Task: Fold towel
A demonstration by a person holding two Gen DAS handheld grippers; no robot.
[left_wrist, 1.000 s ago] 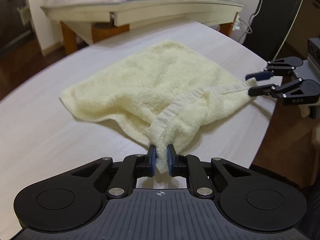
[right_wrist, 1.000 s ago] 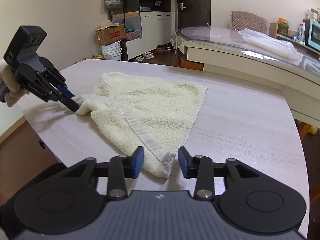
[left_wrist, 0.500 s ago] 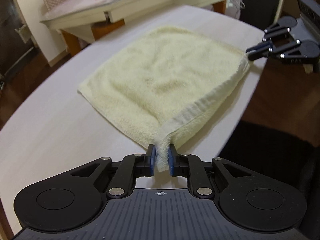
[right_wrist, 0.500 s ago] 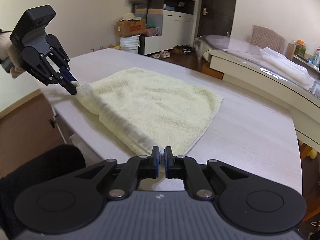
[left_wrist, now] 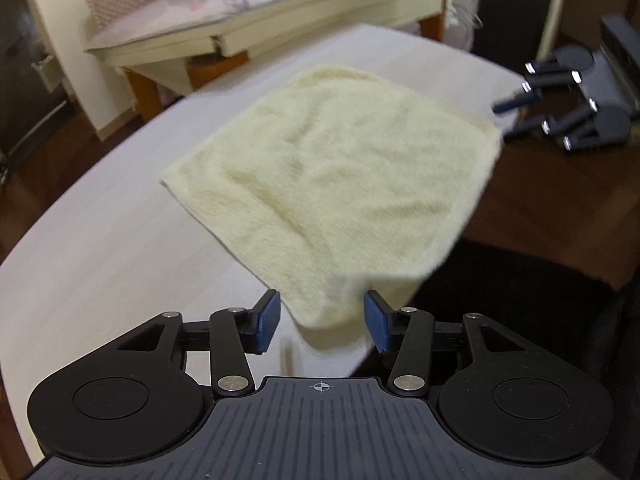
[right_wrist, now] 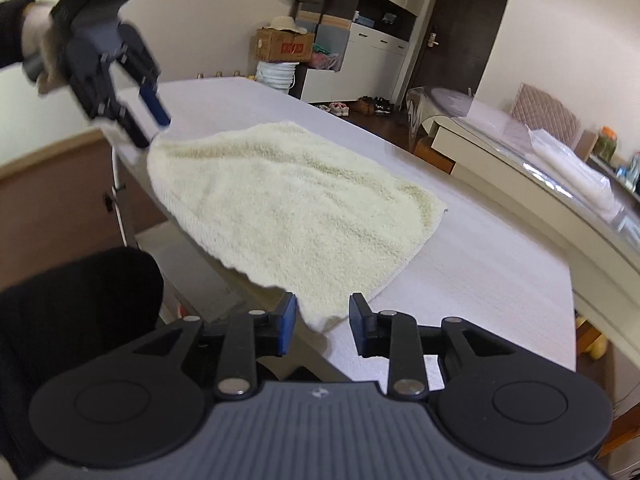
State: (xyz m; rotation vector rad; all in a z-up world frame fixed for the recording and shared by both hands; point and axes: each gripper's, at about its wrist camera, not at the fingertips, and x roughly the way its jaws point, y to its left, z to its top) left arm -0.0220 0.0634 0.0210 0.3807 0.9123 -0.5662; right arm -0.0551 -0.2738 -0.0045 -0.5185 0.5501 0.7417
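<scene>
Now released: half a second earlier both grippers pinched the towel's (left_wrist: pixel 340 184) near corners; the left gripper (left_wrist: pixel 322 316) and right gripper (right_wrist: pixel 322 320) are opening, pads clear of the corners between them. Towel lies doubled at the table's (left_wrist: pixel 120 240) near edge, one fold apparently laid; second table (right_wrist: pixel 520 160) and cupboards (right_wrist: pixel 360 64) behind.

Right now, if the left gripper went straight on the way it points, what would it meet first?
Probably the towel: its near corner hangs between the left gripper's opening jaws, unpressed, with the table beneath. Depth is uncertain.
</scene>
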